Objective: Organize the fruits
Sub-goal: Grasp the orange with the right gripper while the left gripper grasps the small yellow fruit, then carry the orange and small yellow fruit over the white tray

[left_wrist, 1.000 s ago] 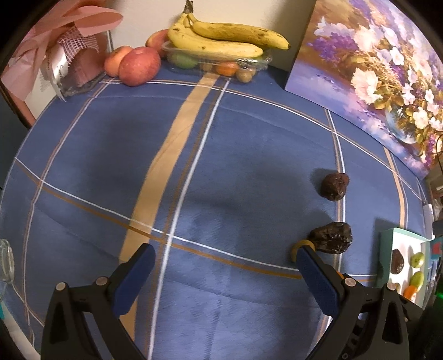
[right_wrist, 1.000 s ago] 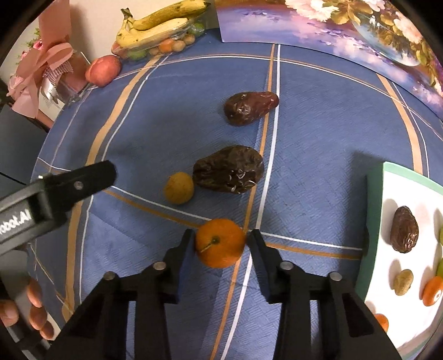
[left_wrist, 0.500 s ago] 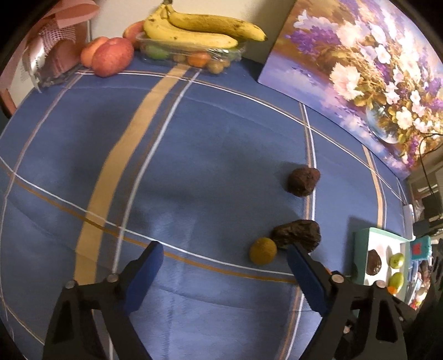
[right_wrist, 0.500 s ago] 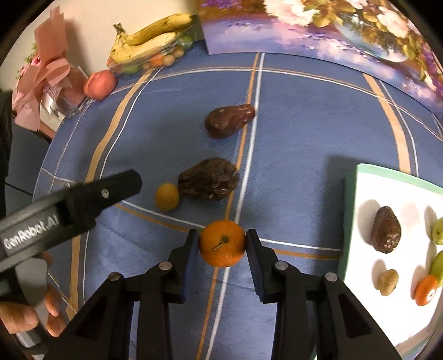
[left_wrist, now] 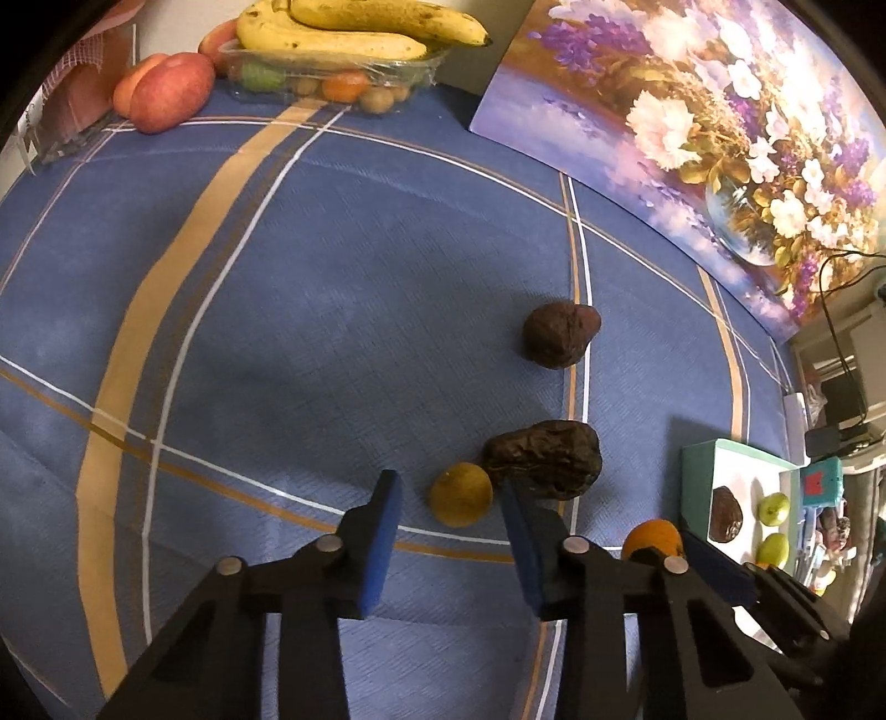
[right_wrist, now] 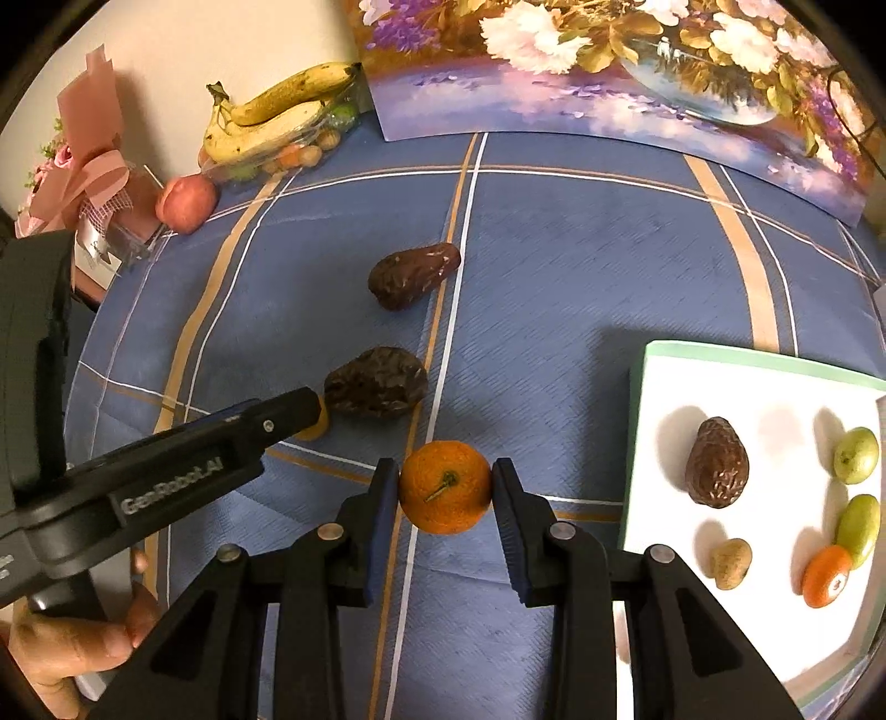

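My right gripper [right_wrist: 444,488] is shut on an orange mandarin [right_wrist: 444,486], held just above the blue plaid cloth, left of the white tray [right_wrist: 653,365]. The tray holds a dark date, a tan fruit, two green fruits and a small orange one. My left gripper [left_wrist: 449,501] is open, its blue pads on either side of a small yellow fruit [left_wrist: 460,494], not touching it. A wrinkled dark date [left_wrist: 545,457] lies right beside that fruit. A second dark date [left_wrist: 559,334] lies farther back. The mandarin also shows in the left wrist view [left_wrist: 650,540].
Bananas [left_wrist: 338,39] on a clear box of small fruits and red apples [left_wrist: 169,98] stand at the back left. A flower painting [left_wrist: 720,122] leans along the back right. A pink bouquet [right_wrist: 83,177] sits at the far left.
My left gripper has moved right and forward, narrowed, and now brackets the yellow fruit. My right gripper has lifted the mandarin slightly and shifted toward the tray.
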A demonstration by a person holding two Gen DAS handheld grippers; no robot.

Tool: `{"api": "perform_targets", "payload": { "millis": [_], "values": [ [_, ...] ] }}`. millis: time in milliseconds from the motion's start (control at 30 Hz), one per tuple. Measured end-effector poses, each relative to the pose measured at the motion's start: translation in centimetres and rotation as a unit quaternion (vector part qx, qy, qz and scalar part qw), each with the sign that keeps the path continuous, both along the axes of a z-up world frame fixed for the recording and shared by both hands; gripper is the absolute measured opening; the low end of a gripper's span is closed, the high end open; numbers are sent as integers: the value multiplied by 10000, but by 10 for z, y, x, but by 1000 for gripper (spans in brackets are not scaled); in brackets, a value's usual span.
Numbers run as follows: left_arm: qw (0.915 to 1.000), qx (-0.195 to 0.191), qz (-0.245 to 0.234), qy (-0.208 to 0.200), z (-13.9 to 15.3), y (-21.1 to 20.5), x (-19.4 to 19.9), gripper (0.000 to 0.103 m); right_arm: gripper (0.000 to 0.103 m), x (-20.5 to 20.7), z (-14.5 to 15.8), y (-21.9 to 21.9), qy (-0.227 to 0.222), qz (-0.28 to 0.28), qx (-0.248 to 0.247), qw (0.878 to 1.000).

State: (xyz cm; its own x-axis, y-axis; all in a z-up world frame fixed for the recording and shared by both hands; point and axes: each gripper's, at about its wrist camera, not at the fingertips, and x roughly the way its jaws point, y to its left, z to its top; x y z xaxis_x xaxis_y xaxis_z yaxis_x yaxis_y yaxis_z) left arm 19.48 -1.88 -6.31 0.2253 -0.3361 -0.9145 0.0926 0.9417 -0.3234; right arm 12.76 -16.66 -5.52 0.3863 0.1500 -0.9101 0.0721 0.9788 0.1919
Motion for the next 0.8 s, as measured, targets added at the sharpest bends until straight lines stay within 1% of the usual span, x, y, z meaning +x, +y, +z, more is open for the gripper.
{"api": "perform_targets", "payload": {
  "millis": [133, 233, 400, 533, 633, 800],
  "values": [
    [10000, 40, 12, 18, -3, 0, -1, 36, 36, -1, 3, -2, -59, -18, 7, 10000],
    [10000, 2, -31, 6, -4, -2, -2, 27, 36, -6, 7, -6, -104, -40, 29, 9999],
    [9999, 8, -52, -117, 1, -3, -3, 26, 36, -10, 13, -8, -180, -80, 46, 9998],
    [9992, -81, -38, -386, 22, 0, -6, 26, 36, -13, 20, -13, -270, -132, 64, 9995],
    [9974, -85, -118, -708, 44, -3, -13, 26, 36, -16, 28, -18, -380, -192, 75, 9991],
    [9933, -191, -283, -1106, 73, -16, -22, 26, 36, -26, 45, -32, -592, -334, 12, 9977]
  ]
}}
